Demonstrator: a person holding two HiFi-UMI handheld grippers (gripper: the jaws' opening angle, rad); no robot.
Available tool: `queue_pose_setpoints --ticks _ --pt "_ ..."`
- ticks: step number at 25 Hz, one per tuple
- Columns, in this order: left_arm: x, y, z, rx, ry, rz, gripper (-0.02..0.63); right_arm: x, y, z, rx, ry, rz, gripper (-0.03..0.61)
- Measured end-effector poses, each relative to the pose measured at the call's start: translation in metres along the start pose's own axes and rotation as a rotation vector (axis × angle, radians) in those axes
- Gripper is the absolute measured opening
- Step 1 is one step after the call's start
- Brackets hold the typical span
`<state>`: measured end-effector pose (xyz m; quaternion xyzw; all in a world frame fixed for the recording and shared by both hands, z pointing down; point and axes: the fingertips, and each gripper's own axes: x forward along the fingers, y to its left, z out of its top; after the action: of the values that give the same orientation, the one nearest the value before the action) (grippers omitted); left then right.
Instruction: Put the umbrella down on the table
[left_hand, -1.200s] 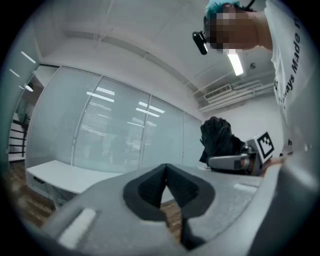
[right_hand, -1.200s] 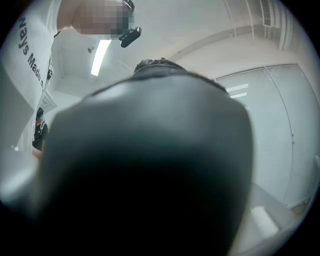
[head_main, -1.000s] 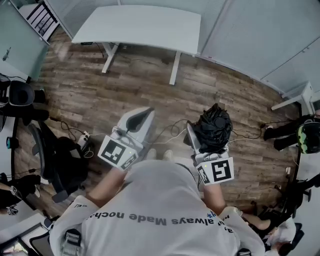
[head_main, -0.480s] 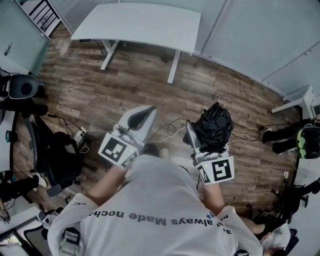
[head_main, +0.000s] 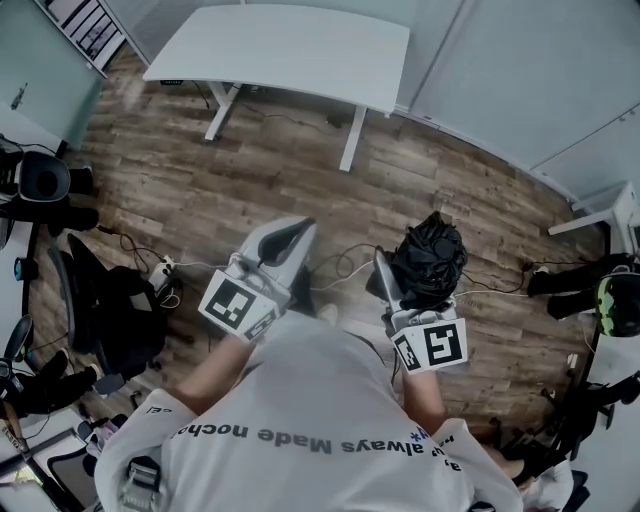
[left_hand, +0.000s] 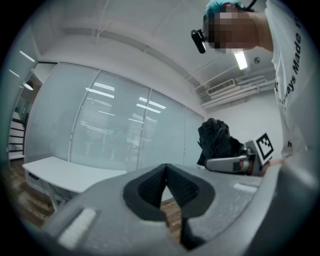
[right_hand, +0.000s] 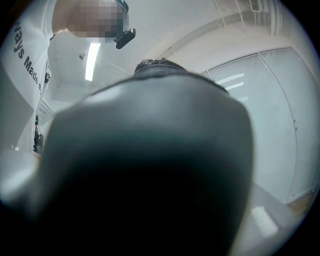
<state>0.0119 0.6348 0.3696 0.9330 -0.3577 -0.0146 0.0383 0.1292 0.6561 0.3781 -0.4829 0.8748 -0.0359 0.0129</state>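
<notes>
A black folded umbrella (head_main: 432, 255) bunches up between the jaws of my right gripper (head_main: 415, 278), which is shut on it and held level over the wooden floor. In the right gripper view the dark umbrella (right_hand: 150, 165) fills almost everything, hiding the jaws. My left gripper (head_main: 290, 228) is beside it, shut and empty, its pads meeting at the tip (left_hand: 166, 170). From the left gripper view I see the umbrella (left_hand: 215, 139) and the right gripper (left_hand: 232, 162) at the right. The white table (head_main: 290, 45) stands ahead, apart from both grippers.
Dark office chairs (head_main: 110, 310) crowd the left side. Cables (head_main: 340, 262) trail across the floor under the grippers. Glass partition walls (head_main: 520, 70) run behind the table. A second white desk's leg (head_main: 600, 212) and a person's shoes (head_main: 560, 275) are at the right.
Both grippers and the person have shifted a little across the floor towards the table. The umbrella stays gripped in the right gripper, and the left stays shut.
</notes>
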Motion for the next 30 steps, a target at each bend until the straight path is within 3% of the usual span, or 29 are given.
queue_pose_setpoints --ticks 6,18,30 --pt "0.021 0.078 0.004 0.000 -0.011 0.021 0.003 0.080 -0.011 0.001 -0.014 -0.002 0.015 0.256" --pt "0.082 0.299 0.034 -0.024 -0.012 -0.020 0.003 0.312 -0.033 0.022 -0.034 0.002 -0.021 0.256" --pt "0.123 0.419 0.041 -0.031 -0.010 -0.033 0.003 0.435 -0.057 0.020 -0.013 0.020 -0.047 0.256"
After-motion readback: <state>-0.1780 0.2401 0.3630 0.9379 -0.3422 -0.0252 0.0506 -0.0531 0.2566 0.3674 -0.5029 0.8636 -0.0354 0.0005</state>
